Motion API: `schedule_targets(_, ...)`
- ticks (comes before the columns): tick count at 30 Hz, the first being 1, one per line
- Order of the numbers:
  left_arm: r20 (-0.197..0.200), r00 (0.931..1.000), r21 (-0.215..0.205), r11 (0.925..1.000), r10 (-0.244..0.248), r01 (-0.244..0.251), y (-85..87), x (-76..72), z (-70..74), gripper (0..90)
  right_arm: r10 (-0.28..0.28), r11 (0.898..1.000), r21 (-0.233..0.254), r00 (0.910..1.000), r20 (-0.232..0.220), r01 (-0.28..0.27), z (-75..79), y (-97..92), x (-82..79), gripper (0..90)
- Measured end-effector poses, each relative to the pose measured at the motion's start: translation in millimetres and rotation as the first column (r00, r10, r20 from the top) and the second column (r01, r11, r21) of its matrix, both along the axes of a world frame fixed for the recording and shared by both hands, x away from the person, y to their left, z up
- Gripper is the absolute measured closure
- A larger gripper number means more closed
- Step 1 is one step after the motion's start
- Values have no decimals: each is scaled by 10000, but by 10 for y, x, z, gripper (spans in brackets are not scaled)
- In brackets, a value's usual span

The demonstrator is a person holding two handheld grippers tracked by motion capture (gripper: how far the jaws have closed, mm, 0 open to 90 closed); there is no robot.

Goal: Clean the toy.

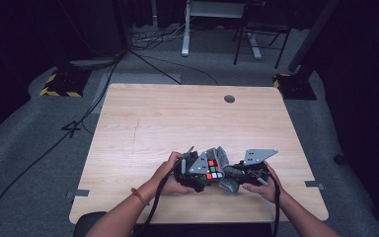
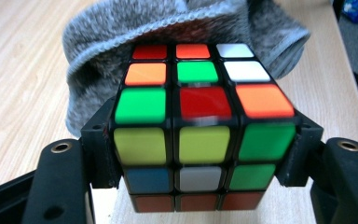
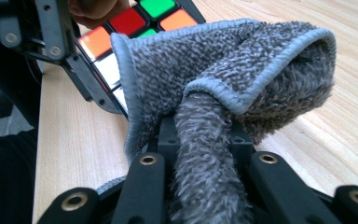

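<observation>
A scrambled colour cube (image 2: 200,121) is clamped between the black jaws of my left gripper (image 2: 200,158), which is shut on it. In the high view the cube (image 1: 213,169) sits near the table's front edge, between both hands. My right gripper (image 3: 205,135) is shut on a grey fluffy cloth (image 3: 233,70), pinched at a fold. The cloth (image 2: 121,42) drapes over the far top edge of the cube and touches it. In the high view the cloth (image 1: 222,158) lies just behind and to the right of the cube, with my right gripper (image 1: 234,174) beside it.
The light wooden table (image 1: 177,118) stretches away behind the hands, with a round grey cable hole (image 1: 229,98) near its far edge. Cables and stand feet lie on the grey floor beyond.
</observation>
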State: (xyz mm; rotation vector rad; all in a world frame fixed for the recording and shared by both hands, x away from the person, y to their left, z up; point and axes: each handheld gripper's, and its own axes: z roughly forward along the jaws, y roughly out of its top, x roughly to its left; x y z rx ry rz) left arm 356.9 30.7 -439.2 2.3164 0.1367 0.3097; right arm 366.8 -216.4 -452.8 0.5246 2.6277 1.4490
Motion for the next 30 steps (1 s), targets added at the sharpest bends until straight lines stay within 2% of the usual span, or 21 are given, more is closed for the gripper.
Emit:
schedule_targets(4,-43,10000,-128,9999,24,-24,12,7,26,330,-116,9999,-14,9995,291,116,55,-19,-24,745)
schedule_targets(11,25,9992,675,9969,408,-409,-33,32,-40,331,44,9991,415,9972,752,-76,200,-80,-133,746)
schedule_targets(13,-108,9995,610,9977,306,-299,-66,31,-52,331,159,9984,533,9961,872,-206,230,-61,-163,745)
schedule_targets(16,162,9996,923,9954,242,-256,-135,-2,-68,331,375,9977,522,9956,861,-421,223,12,-167,742)
schedule_targets(17,112,9997,904,9957,205,-215,-141,-5,-82,331,399,9979,482,9953,878,-442,220,37,-160,742)
schedule_targets(21,30,10000,1018,9948,47,-50,-169,-20,-100,331,175,9975,665,9960,881,-234,218,116,-112,736)
schedule_targets(25,-69,9999,1079,9941,103,-95,-140,-4,-109,332,-243,9992,357,9943,1040,206,165,116,-50,737)
schedule_targets(30,-74,9999,741,9972,120,-114,-75,-7,-68,332,-869,9961,208,9948,532,859,58,-39,55,741)
